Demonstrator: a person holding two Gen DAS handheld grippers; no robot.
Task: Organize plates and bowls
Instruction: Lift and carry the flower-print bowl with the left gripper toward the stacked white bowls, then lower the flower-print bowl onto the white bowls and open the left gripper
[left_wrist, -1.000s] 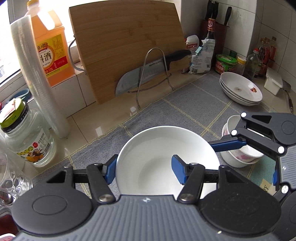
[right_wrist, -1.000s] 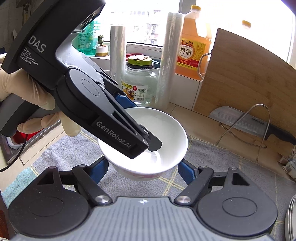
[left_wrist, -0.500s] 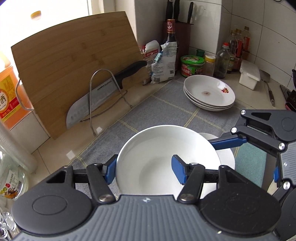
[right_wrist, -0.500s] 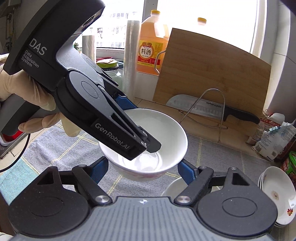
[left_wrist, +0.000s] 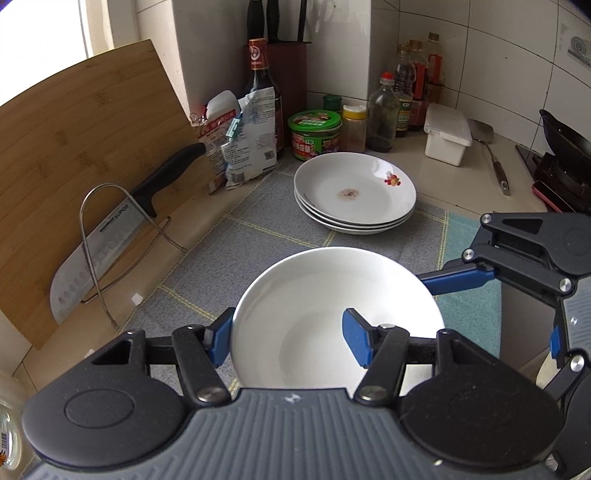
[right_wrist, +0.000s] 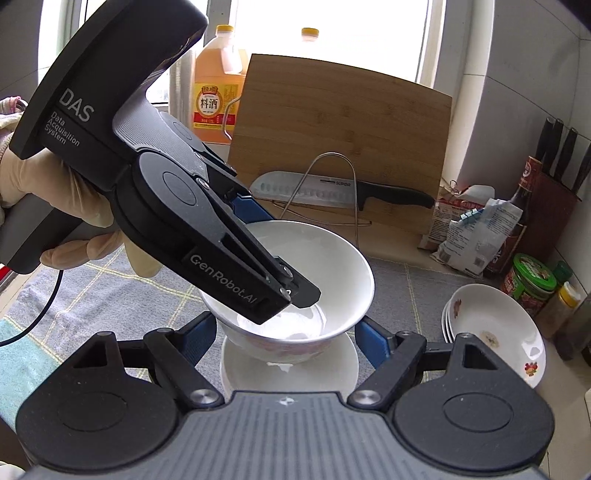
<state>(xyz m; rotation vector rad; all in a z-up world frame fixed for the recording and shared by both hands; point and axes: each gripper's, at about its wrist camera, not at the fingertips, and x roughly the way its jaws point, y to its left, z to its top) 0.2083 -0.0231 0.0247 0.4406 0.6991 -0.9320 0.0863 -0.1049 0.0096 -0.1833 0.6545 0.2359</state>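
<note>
Two grippers meet over one white bowl on a kitchen surface (left_wrist: 436, 177). Largest in view is the bamboo cutting board (left_wrist: 74, 155), leaning upright against the wall beside the window, with a cleaver (left_wrist: 110, 236) resting in a wire rack in front of it. A grey checked cloth (left_wrist: 236, 251) covers the surface below.

On that cloth, near the back corner, sits a stack of plates (left_wrist: 354, 194), the top one marked with a small flower print and a brownish spot. Behind the stack stand a green-lidded jar (left_wrist: 314, 134), a dark sauce bottle (left_wrist: 263, 85) and some clipped paper bags.

The white bowl (left_wrist: 332, 317) is held clear of the cloth by the left gripper (left_wrist: 288, 341). Its jaws pinch the near wall of the bowl, one blue pad outside the rim and the other inside. In the right wrist view this bowl hangs directly above a second white bowl (right_wrist: 288, 374) that sits on the cloth; a narrow gap shows between the two, though I cannot tell whether they touch anywhere.

The right gripper (right_wrist: 288, 336) has its jaws spread wide, one pad on either side of the hanging bowl's lower body. Whether the pads touch the bowl is unclear. A gloved hand (right_wrist: 62, 206) holds the left gripper's handle.
</note>
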